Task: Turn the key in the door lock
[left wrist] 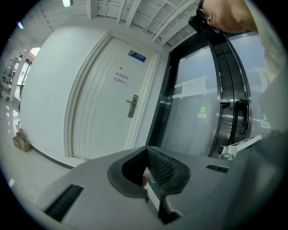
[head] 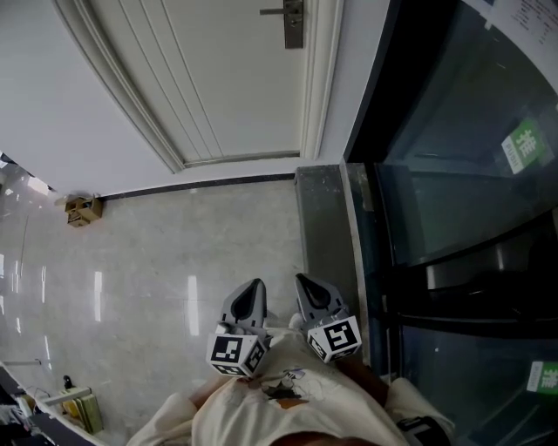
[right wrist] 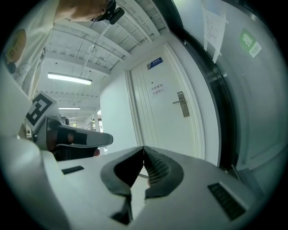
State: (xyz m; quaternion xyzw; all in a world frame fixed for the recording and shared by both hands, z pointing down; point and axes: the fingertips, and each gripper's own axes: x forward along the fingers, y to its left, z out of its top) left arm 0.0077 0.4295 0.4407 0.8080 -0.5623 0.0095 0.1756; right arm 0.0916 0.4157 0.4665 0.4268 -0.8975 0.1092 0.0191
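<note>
Evidently just starting: holding the left hand-held gripper [head: 255, 287] and right hand-held gripper [head: 304, 281] side by side, both closed on nothing. Facing the door [head: 218, 78], with the lock [head: 294, 22] well ahead and higher up; making out no key there. Leaving the approach, the grip and the turn undone.

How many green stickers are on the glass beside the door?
2. One green sticker is at the head view's upper right on the glass; the other at its lower right. Others may be out of view.
</note>
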